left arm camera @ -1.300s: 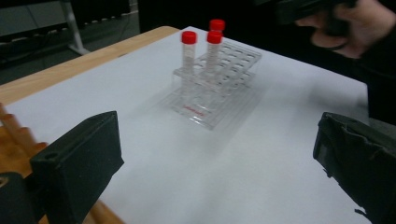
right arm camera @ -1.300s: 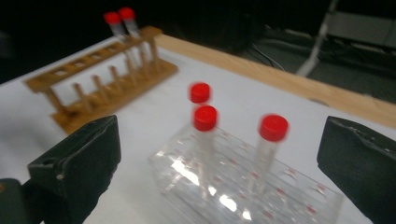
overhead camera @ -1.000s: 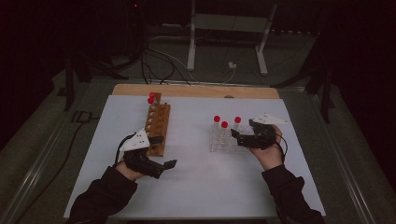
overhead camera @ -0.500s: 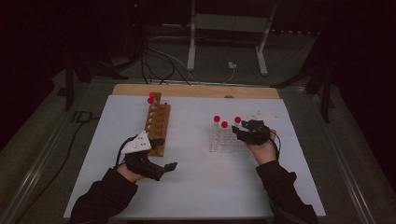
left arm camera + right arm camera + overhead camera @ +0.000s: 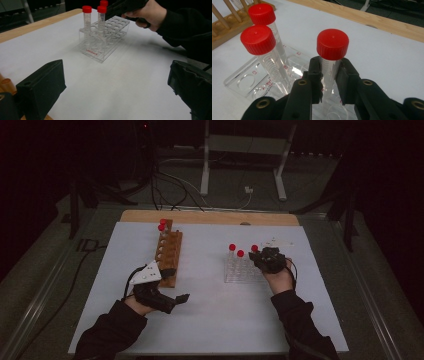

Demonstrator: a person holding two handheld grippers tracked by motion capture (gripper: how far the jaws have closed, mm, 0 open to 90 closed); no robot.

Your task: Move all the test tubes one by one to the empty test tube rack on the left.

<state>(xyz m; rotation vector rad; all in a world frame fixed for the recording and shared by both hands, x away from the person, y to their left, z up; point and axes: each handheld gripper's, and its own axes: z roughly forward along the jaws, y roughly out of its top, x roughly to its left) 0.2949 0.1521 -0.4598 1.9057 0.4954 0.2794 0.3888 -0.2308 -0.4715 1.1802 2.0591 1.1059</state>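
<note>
A clear plastic rack [image 5: 239, 270] sits right of centre on the white sheet. Two red-capped tubes [image 5: 258, 40] stand in its holes. My right gripper [image 5: 329, 82] is shut on a third red-capped tube [image 5: 332, 44], held upright over the rack; its lower end is hidden behind the jaws. In the high view this gripper [image 5: 267, 260] sits at the rack's right side. My left gripper [image 5: 170, 301] rests near the front end of a wooden rack [image 5: 169, 251], jaws wide open and empty. The clear rack [image 5: 103, 37] also appears beyond them in the left gripper view [image 5: 117, 90].
Two red-capped tubes [image 5: 162, 225] stand at the far end of the wooden rack. A wooden board edge [image 5: 210, 217] runs along the back of the white sheet [image 5: 220, 320]. Cables and a metal stand lie beyond the table.
The right gripper has shifted slightly left and turned, closing in on the third tube at the clear rack. The left gripper has hardly moved.
</note>
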